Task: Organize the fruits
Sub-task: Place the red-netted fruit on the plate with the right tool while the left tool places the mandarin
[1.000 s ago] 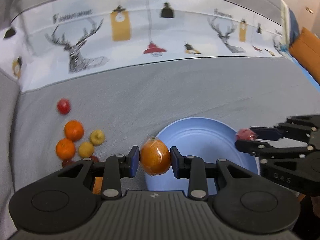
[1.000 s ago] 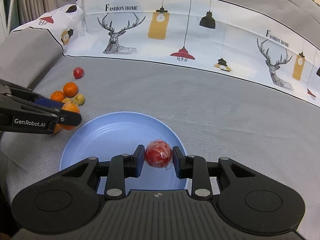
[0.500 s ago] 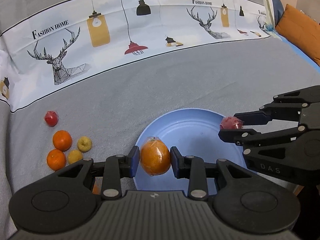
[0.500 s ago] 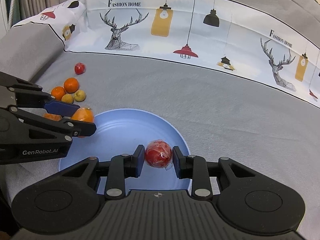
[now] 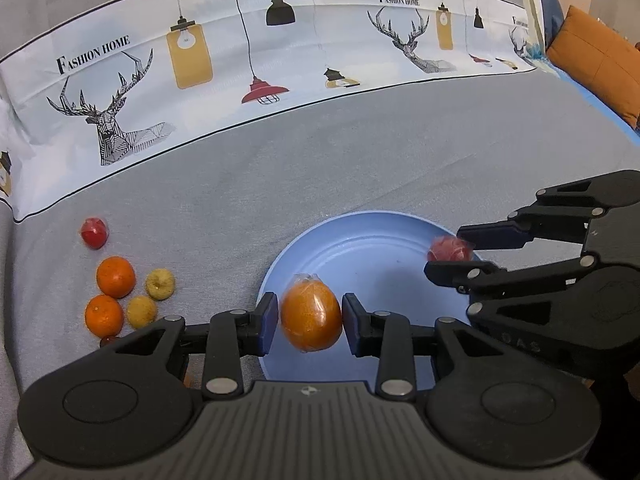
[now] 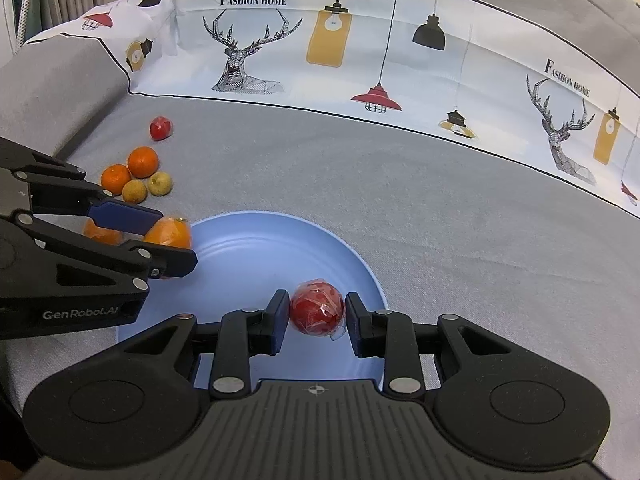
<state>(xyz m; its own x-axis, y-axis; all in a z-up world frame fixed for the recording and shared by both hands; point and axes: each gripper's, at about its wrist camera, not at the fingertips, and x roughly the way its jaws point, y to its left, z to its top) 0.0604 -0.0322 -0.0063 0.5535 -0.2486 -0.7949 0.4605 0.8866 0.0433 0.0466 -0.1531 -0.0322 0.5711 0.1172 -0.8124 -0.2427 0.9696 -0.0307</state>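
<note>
A blue plate lies on the grey cover. My left gripper is over its near-left rim, jaws opening. A film-wrapped orange sits between the pads with a thin gap on each side. My right gripper is over the plate's near-right part, jaws also opening. A wrapped red fruit rests between its pads, barely clear of them. In the left wrist view the right gripper reaches in from the right with the red fruit. The right wrist view shows the left gripper and its orange.
To the plate's left lie loose fruits: a red one, two oranges, two yellow ones, and another orange under the left gripper. A printed white fabric band runs along the back. An orange cushion is far right.
Both grippers' pads have spread slightly away from their fruits. The left wrist view has shifted, so the plate now lies further under the left gripper. The right gripper has hardly moved.
</note>
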